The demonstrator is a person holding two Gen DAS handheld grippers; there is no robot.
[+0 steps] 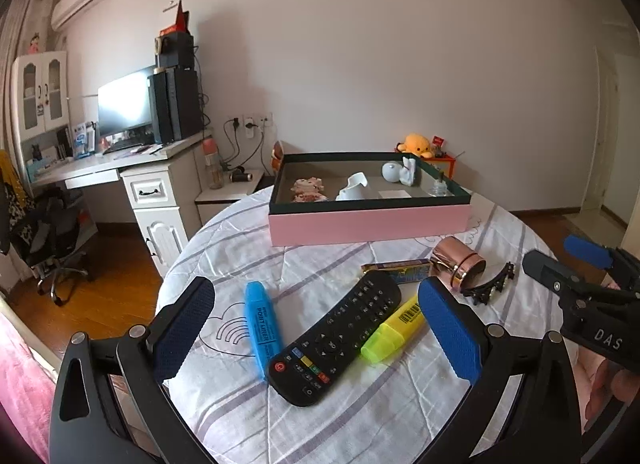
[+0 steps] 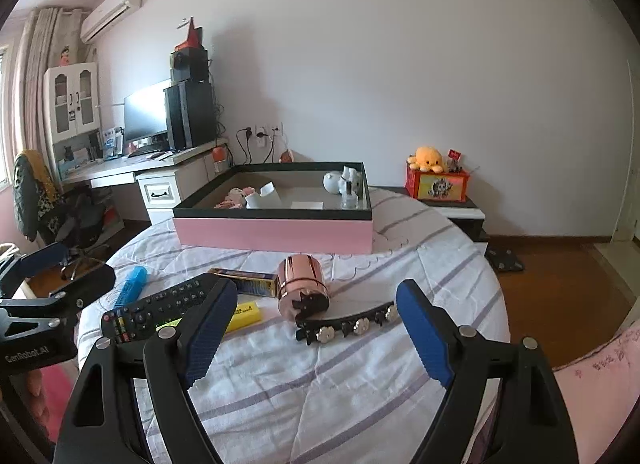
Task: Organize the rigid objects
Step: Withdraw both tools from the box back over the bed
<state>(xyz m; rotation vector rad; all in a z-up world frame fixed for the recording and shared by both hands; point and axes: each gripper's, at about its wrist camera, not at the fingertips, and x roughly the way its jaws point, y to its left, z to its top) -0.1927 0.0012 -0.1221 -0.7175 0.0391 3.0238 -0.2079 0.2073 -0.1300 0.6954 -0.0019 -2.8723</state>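
We hold the left gripper [image 1: 320, 328] w/ jaws spread wide, nothing clamped; the black remote [image 1: 334, 338] lies on the bed cover betw. its fingers, blue highlighter [image 1: 260, 328] touching it at 9 o'clock, yellow highlighter [image 1: 394, 334] at 3. Our right gripper [image 2: 318, 338] is also wide apart & empty, the black hair clip [image 2: 348, 324] w/ flower studs lying just ahead betw. its fingers. At 12 o'clock from the clip lies the rose-gold jar [image 2: 304, 282] on its side, touching it; a gold-and-blue slim box [image 2: 246, 282] sits at the jar's 9. Pink box [image 2: 276, 232] w/ dark rim stands further at 12, holding white ceramic pieces, a small glass bottle & a pink patterned item.
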